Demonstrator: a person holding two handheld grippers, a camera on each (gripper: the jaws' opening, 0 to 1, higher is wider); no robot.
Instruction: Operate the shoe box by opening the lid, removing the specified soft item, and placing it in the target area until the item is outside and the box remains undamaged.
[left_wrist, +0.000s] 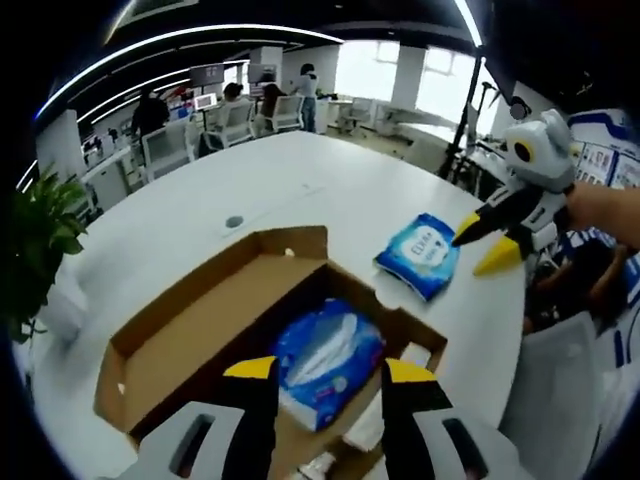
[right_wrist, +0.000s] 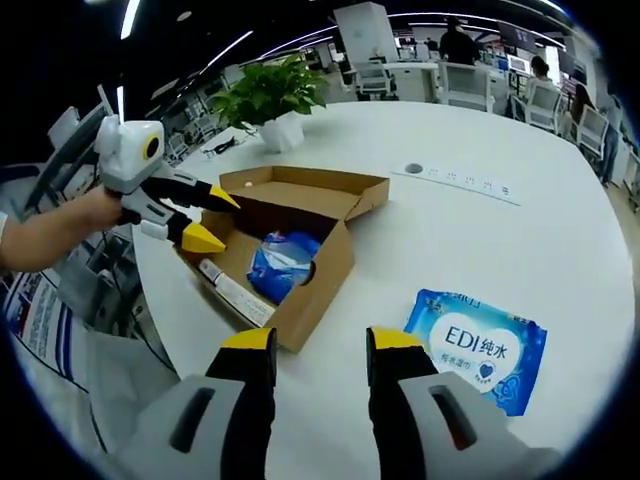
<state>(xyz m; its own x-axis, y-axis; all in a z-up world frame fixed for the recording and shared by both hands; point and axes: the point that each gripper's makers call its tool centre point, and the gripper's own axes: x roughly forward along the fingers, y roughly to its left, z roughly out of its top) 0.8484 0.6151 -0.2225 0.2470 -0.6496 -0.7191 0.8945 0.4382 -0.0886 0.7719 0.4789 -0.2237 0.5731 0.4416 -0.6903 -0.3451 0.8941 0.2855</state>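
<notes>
In the left gripper view, my left gripper (left_wrist: 325, 372) rises from the bottom centre of the frame, its yellow-tipped jaws spread apart with nothing between them. I hold it just over the shoe box (left_wrist: 190, 335), likely lined up to reach inside. The box is plain brown cardboard, and its lid (left_wrist: 275, 245) is folded back flat toward the upper part of the frame, so the inside is exposed. Framed between my jaws lies a blue soft pack (left_wrist: 325, 362) in crinkly plastic wrap with a white patch. It sits in the box's near end, tilted against the wall.

Further out, right of centre, a flat blue wipes packet (left_wrist: 420, 255) lies on the white table (left_wrist: 250, 180), outside the box. I judge this spot to be the target area. My right gripper (left_wrist: 487, 240) hangs just beside that packet at the right edge, jaws parted and empty.

In the right gripper view, my right gripper (right_wrist: 318, 342) stands at the bottom centre, jaws apart, holding nothing. The wipes packet (right_wrist: 478, 350) lies at lower right, showing white lettering on blue. The open box (right_wrist: 300, 290) sits at centre left with the blue pack (right_wrist: 280, 262) inside, beside a long white item I cannot identify. My left gripper (right_wrist: 215, 215) points down into the box from the left. A potted plant (right_wrist: 268, 95) stands beyond, at the upper left.
</notes>
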